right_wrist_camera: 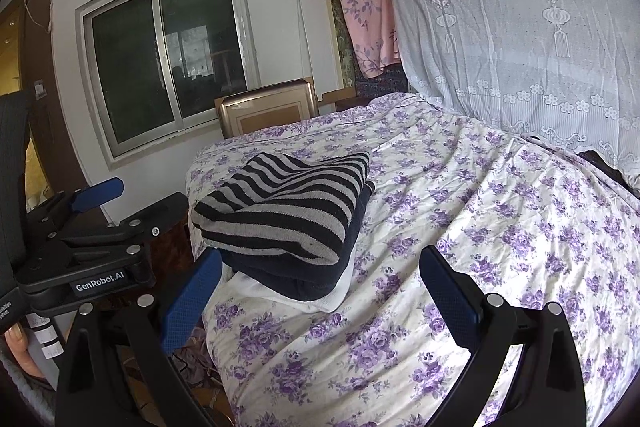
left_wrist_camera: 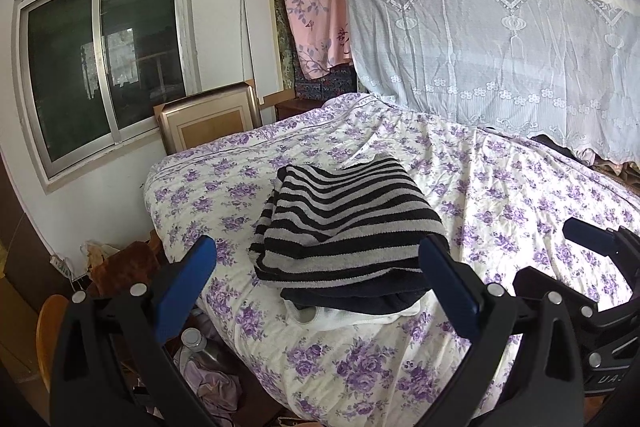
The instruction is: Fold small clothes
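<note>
A folded black-and-grey striped garment (left_wrist_camera: 344,219) tops a small stack on the floral bed cover (left_wrist_camera: 500,187), over a dark folded piece (left_wrist_camera: 352,297) and a white one (left_wrist_camera: 360,317). My left gripper (left_wrist_camera: 320,279) is open and empty, its blue pads just in front of the stack. The stack also shows in the right wrist view (right_wrist_camera: 288,203). My right gripper (right_wrist_camera: 320,291) is open and empty, to the right of the stack above the cover (right_wrist_camera: 480,207). The left gripper's body shows at the left of the right wrist view (right_wrist_camera: 96,227).
A lace curtain (left_wrist_camera: 500,27) hangs over the bed's far right side. A window (left_wrist_camera: 100,63) and a framed panel (left_wrist_camera: 208,119) stand beyond the bed's left end. Clutter and a bottle (left_wrist_camera: 196,343) lie on the floor left of the bed.
</note>
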A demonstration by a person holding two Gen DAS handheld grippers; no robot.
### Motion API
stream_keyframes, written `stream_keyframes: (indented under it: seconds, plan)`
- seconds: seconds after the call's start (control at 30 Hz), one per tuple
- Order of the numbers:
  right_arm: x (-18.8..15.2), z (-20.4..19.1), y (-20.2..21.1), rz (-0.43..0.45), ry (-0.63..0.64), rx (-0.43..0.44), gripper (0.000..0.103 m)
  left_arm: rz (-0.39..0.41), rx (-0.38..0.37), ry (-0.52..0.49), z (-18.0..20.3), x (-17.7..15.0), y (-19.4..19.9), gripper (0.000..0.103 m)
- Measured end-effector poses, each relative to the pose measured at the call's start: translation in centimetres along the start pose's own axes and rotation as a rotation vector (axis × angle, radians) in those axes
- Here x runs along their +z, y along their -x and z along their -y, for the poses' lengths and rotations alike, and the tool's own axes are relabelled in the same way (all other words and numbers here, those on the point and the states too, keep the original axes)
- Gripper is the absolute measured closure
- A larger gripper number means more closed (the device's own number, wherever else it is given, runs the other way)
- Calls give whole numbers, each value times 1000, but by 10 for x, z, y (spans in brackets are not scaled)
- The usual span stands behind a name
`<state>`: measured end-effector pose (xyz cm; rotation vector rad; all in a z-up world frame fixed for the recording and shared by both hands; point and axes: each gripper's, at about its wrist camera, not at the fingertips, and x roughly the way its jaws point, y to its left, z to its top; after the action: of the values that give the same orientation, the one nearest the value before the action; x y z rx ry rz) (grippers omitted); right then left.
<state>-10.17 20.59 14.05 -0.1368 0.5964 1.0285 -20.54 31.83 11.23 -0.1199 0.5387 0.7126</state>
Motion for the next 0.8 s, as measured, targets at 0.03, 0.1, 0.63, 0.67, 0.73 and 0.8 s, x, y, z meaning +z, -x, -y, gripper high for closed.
stream_keyframes:
  seconds: [0.03, 0.1, 0.63, 0.67, 0.73, 0.8]
  plan:
    - [0, 0, 0, 0, 0, 0, 3, -1, 0, -3, 1, 0, -1, 5]
    - [0, 0, 0, -1, -1, 0, 3, -4, 1, -6, 2, 0, -1, 5]
    - [-4, 4, -3, -5, -11, -12, 3, -38, 41, -20, 11, -2, -1, 4]
    - [-4, 4, -3, -5, -11, -17, 3, -45, 67, -25, 11, -1, -1, 4]
    - [-4, 5, -3, -2, -17, -32, 3, -47, 116, -39, 14, -1, -1, 4]
    - [-4, 4, -3, -1, -24, -55, 3, -63, 130, -47, 16, -2, 1, 4]
